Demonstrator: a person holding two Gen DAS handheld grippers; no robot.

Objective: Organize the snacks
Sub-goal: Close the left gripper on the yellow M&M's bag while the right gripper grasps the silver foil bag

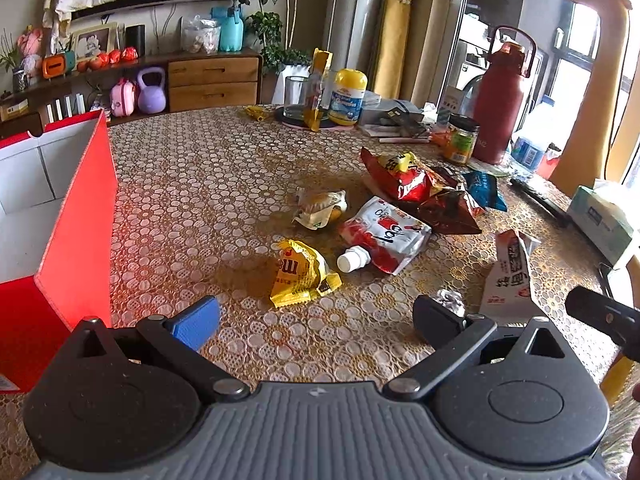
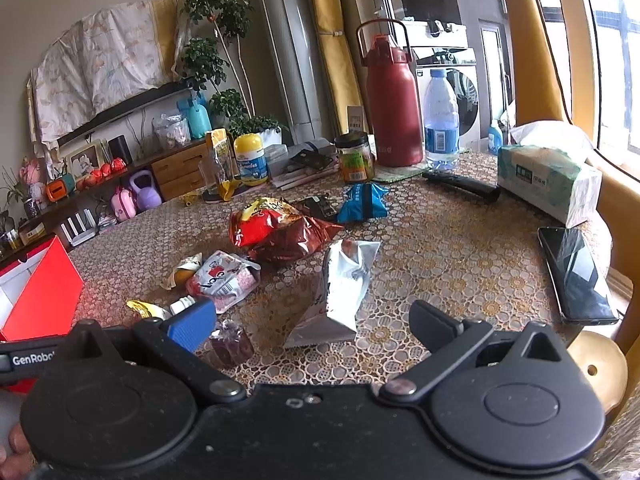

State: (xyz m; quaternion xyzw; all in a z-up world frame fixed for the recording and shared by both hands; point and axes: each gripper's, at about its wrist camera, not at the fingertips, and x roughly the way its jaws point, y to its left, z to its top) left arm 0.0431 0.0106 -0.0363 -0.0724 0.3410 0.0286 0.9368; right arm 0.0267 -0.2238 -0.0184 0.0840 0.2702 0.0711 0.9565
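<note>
The table (image 1: 192, 184) is carrying scattered snacks beside a red box (image 1: 76, 220); I am holding my left tool (image 1: 316, 320) and right tool (image 2: 312, 322) wide open, gripping nothing.

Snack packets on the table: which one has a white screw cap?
The red-and-white spout pouch, lying flat near the yellow packet. Its white cap sets it apart; the other packets are sealed bags.

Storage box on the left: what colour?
The box is red outside, white inside; clearest in the left wrist view.
</note>
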